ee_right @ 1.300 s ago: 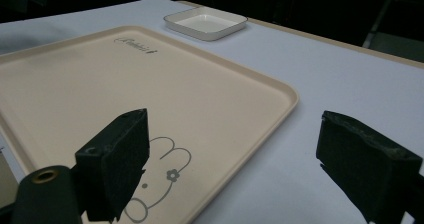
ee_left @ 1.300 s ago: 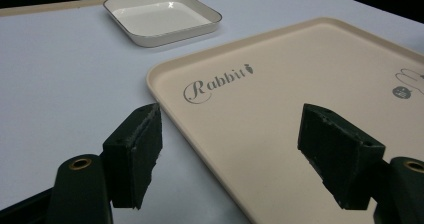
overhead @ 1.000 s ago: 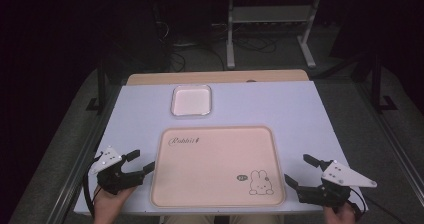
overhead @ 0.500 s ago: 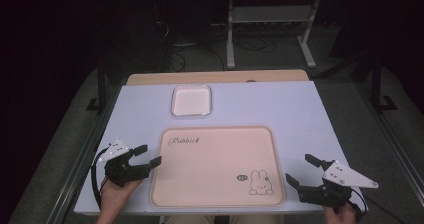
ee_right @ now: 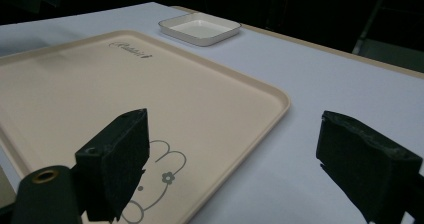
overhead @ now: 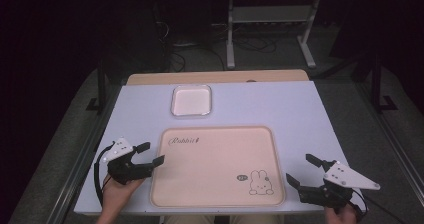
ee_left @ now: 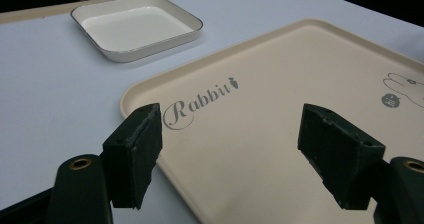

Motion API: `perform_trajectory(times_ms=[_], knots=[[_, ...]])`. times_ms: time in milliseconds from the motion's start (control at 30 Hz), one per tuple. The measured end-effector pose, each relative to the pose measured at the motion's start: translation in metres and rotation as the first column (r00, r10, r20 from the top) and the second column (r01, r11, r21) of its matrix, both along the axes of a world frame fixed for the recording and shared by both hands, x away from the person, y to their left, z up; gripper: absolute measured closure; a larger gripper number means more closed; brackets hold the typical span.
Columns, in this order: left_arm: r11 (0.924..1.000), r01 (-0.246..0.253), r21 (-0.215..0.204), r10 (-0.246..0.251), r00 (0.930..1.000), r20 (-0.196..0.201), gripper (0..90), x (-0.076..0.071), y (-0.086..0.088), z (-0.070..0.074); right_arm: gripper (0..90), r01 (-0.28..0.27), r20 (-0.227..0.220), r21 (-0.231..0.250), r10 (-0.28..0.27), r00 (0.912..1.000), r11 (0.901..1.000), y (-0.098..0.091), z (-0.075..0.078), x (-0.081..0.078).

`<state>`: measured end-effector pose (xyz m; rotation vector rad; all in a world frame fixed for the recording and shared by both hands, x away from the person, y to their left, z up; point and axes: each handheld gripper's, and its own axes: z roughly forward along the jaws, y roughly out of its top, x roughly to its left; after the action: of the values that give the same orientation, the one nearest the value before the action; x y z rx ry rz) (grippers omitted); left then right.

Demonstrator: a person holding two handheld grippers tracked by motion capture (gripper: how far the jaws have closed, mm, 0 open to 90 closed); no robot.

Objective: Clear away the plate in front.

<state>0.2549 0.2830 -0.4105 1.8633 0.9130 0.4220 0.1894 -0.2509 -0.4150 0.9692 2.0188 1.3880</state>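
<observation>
A beige tray [overhead: 217, 165] with "Rabbit" lettering and a rabbit drawing lies at the near middle of the white table. My left gripper [overhead: 150, 154] hovers at the tray's left edge, open and empty, one jaw over the tray rim. In the left gripper view the tray [ee_left: 280, 114] spreads between and beyond the two open black jaws. My right gripper [overhead: 304, 171] stands open and empty just off the tray's right front corner. In the right gripper view the tray's corner [ee_right: 150, 99] lies under the left jaw. A small white square dish [overhead: 191, 100] sits behind the tray, seen also as dish [ee_left: 135, 26] and dish [ee_right: 200, 28].
The white table top [overhead: 300, 109] is bare to the right of the dish and along both sides of the tray. A wooden strip [overhead: 215, 77] runs along the far edge. Beyond it are a dark floor, cables and a metal stand [overhead: 270, 24].
My left gripper has moved right and slightly forward, from beside the table's left edge up to the tray's left rim. The right gripper has barely shifted.
</observation>
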Motion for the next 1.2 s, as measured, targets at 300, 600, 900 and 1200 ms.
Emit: perform_trajectory(times_ms=[300,600,900,1200], knots=[[0.9998,0.002,0.020,-0.003,0.9988,0.048,25.2,0.012,-0.004,0.015,12.9,0.002,0.007,0.003,-0.002,1.0000,1.0000,-0.001,0.000,0.000],[0.9994,-0.001,0.035,-0.002,0.9965,0.084,25.2,0.027,-0.009,0.033,12.9,0.003,0.009,0.009,-0.003,1.0000,1.0000,-0.002,0.000,0.000],[0.9982,0.009,0.059,-0.009,1.0000,-0.002,25.9,0.048,-0.015,0.032,12.9,0.004,0.010,0.012,-0.004,0.9999,0.9999,-0.002,0.000,0.000],[0.9954,-0.040,0.087,0.047,0.9956,-0.081,32.5,0.082,-0.011,0.030,12.9,0.006,0.003,0.025,-0.006,1.0000,0.9997,-0.004,-0.001,0.002]])
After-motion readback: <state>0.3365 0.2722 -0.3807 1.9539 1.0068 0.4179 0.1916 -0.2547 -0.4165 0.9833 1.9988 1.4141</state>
